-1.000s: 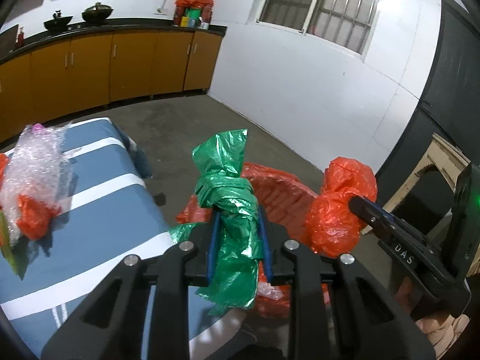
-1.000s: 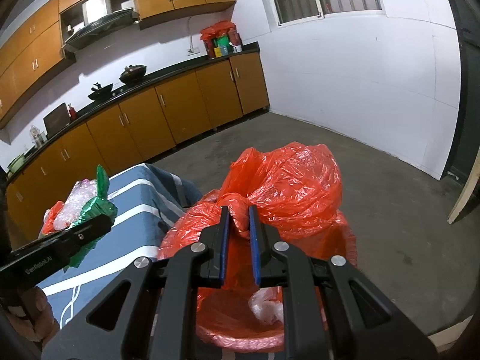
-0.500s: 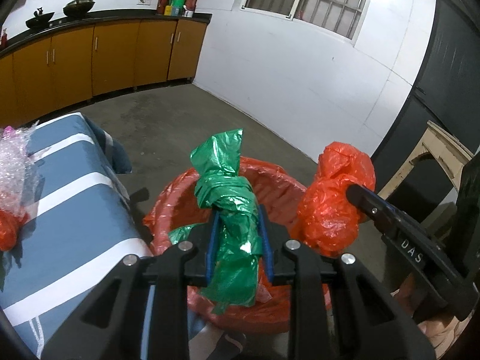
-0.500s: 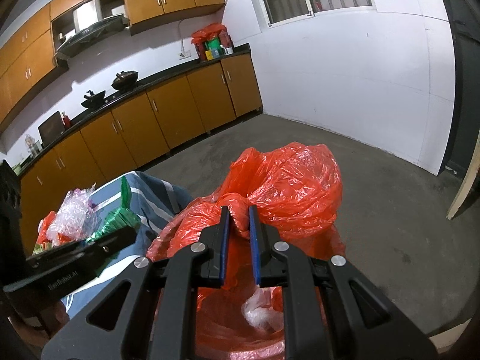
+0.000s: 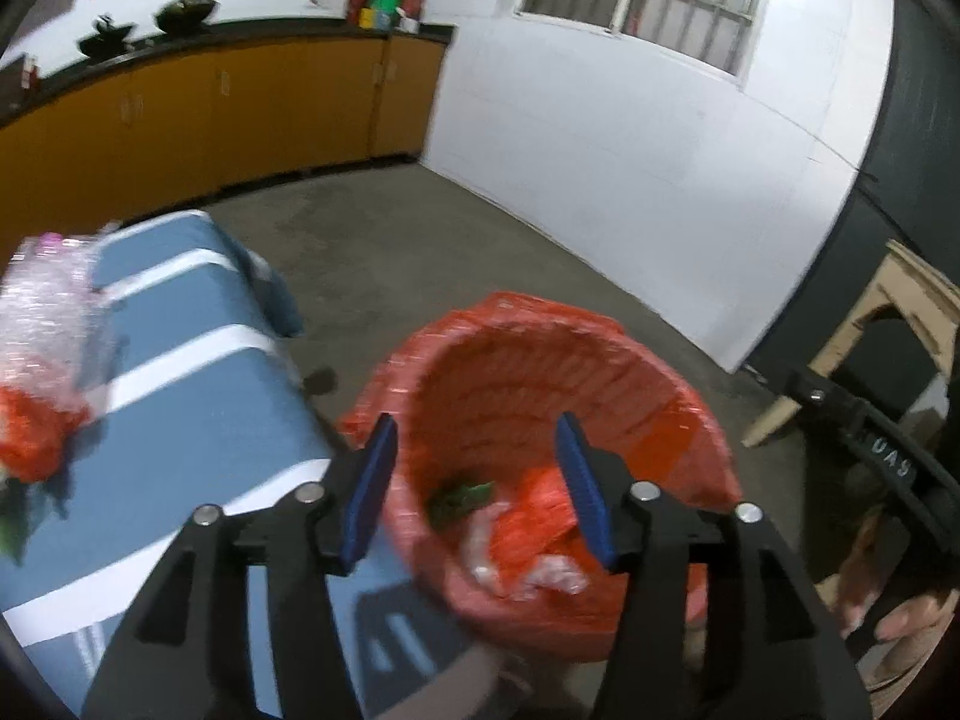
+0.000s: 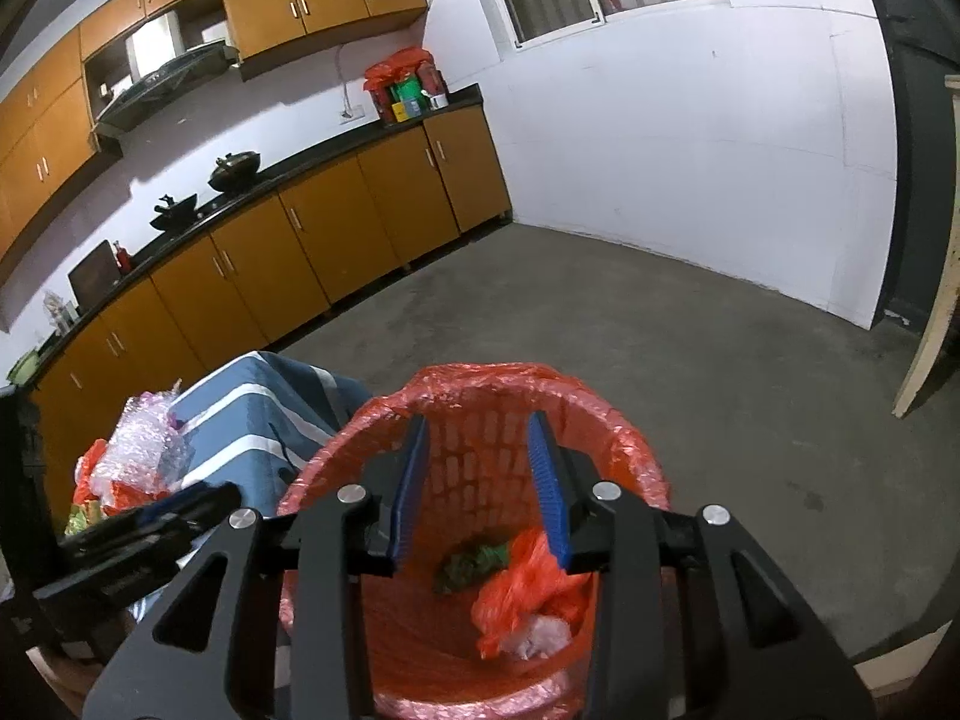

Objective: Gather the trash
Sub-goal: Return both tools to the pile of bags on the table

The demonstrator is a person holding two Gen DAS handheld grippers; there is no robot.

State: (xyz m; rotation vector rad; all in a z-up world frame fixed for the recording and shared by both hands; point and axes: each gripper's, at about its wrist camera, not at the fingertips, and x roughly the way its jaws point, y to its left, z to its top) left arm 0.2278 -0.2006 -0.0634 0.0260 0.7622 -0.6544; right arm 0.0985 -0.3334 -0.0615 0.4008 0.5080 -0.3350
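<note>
both grippers hang over the red-lined waste basket (image 6: pixel 630 438), and both are spread wide with nothing between the blue pads. the left gripper (image 5: pixel 477 468) frames the basket's inside from the table side, its view blurred; the right gripper (image 6: pixel 477 480) looks straight down over the near rim. at the bottom of the basket lie the green bag (image 6: pixel 471 564), crumpled small, and just beside it, touching, the orange bag (image 6: pixel 522 594), with a bit of clear plastic (image 6: pixel 543 636) under the orange one. the same green scrap (image 5: pixel 462 495) and orange wad (image 5: pixel 528 516) show in the left view. the basket stands on the concrete floor just beside the blue striped table (image 5: pixel 180 420). on the table's far end sits more trash: a heap of bubble wrap (image 5: pixel 48 312) with an orange piece (image 5: pixel 33 438) against it.
</note>
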